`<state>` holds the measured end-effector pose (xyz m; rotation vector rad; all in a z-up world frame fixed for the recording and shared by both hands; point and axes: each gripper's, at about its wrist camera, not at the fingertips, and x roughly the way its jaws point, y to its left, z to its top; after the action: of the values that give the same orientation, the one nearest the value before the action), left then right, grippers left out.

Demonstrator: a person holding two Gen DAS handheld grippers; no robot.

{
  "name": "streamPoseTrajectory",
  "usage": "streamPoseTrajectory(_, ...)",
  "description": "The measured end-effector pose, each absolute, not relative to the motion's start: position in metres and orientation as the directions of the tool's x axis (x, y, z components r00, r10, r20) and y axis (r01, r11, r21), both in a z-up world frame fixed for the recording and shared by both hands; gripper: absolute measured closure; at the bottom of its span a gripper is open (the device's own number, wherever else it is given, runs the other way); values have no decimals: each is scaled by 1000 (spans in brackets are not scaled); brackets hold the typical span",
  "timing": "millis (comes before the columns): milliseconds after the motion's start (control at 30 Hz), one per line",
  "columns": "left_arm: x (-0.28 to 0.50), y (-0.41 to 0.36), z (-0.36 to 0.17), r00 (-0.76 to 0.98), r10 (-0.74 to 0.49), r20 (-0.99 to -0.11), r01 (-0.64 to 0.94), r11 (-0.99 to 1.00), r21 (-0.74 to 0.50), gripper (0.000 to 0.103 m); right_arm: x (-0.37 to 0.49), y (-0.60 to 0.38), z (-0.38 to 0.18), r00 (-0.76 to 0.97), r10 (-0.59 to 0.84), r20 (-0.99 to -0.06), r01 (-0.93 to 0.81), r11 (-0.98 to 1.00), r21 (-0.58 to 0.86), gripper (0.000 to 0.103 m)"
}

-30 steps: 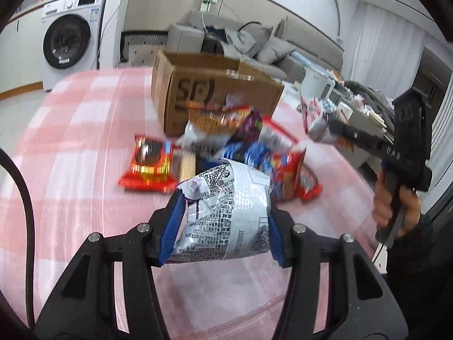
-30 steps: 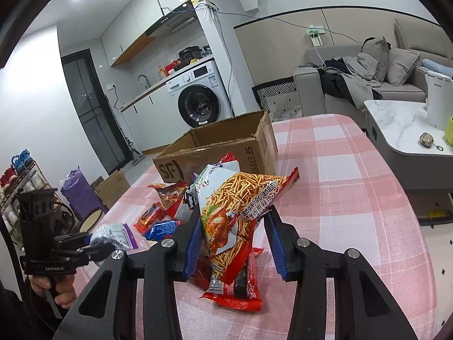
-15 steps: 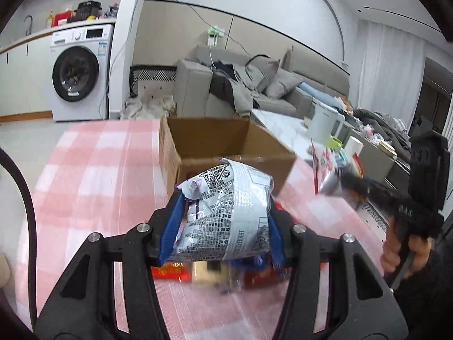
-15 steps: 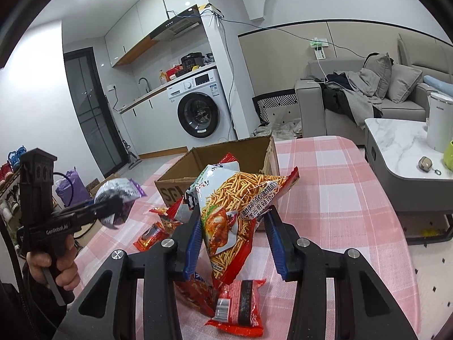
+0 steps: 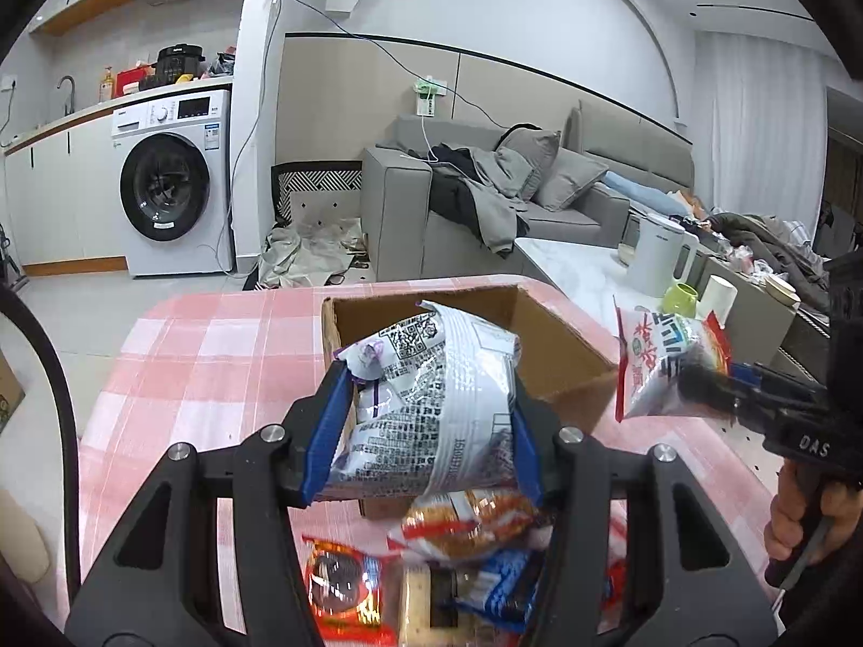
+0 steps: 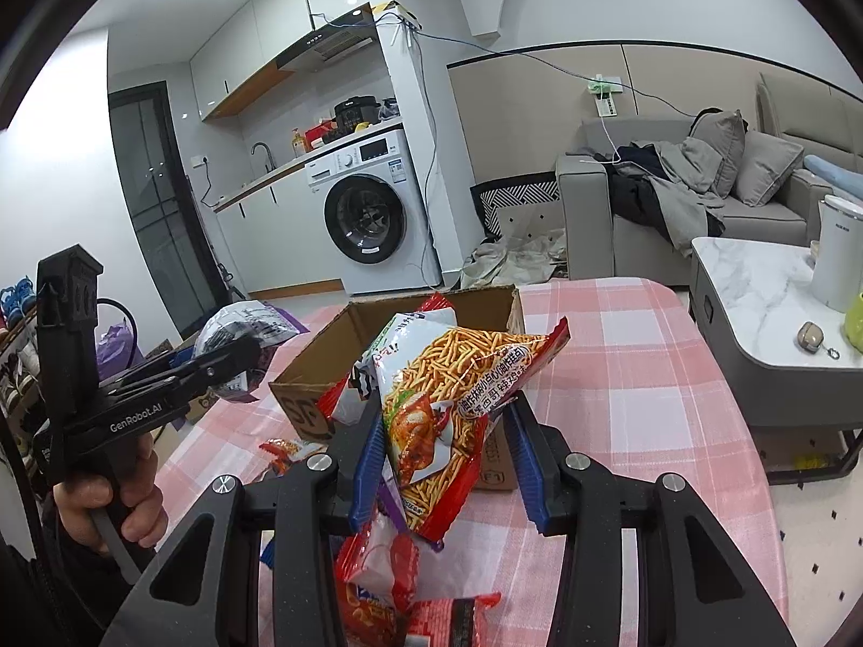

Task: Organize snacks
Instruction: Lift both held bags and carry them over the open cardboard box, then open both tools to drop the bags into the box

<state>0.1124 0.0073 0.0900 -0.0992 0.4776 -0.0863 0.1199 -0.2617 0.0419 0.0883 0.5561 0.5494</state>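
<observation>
My left gripper [image 5: 423, 431] is shut on a silver and purple snack bag [image 5: 431, 410], held in the air in front of the open cardboard box [image 5: 561, 345]. My right gripper [image 6: 445, 453] is shut on a red bag of orange sticks [image 6: 453, 393], held in the air before the same box [image 6: 323, 356]. Each gripper shows in the other's view: the right with its bag [image 5: 663, 366], the left with its bag [image 6: 242, 334]. A pile of snack packets [image 5: 458, 566] lies on the table below, also in the right wrist view [image 6: 388, 587].
The box stands on a pink checked tablecloth [image 5: 216, 356]. A marble side table [image 6: 766, 291] with a white kettle [image 6: 836, 253] stands to the right. A grey sofa [image 5: 485, 215] and a washing machine [image 5: 167, 183] are behind.
Both grippers have risen with their bags and moved toward the box. The snack pile has dropped low in both views, and the box's open top now shows.
</observation>
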Motion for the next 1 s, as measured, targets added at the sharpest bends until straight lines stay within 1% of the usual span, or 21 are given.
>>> streamPoseTrajectory(167, 144, 5, 90, 882, -99, -460, 53, 992, -113, 52, 137, -249, 44, 703, 516, -489, -476, 853, 214, 60)
streamPoseTrajectory(367, 181, 11, 78, 864, -108, -492, 45, 989, -139, 52, 157, -238, 39, 691, 520, -502, -479, 849, 221, 60)
streamPoseTrajectory(667, 233, 16, 58, 844, -106, -526, 34, 989, -145, 52, 185, -219, 33, 675, 515, -529, -475, 851, 222, 60)
streamPoseTrajectory(1000, 255, 15, 30, 831, -78, -550, 40, 996, -80, 52, 208, -202, 18, 632, 510, -584, -492, 846, 207, 60)
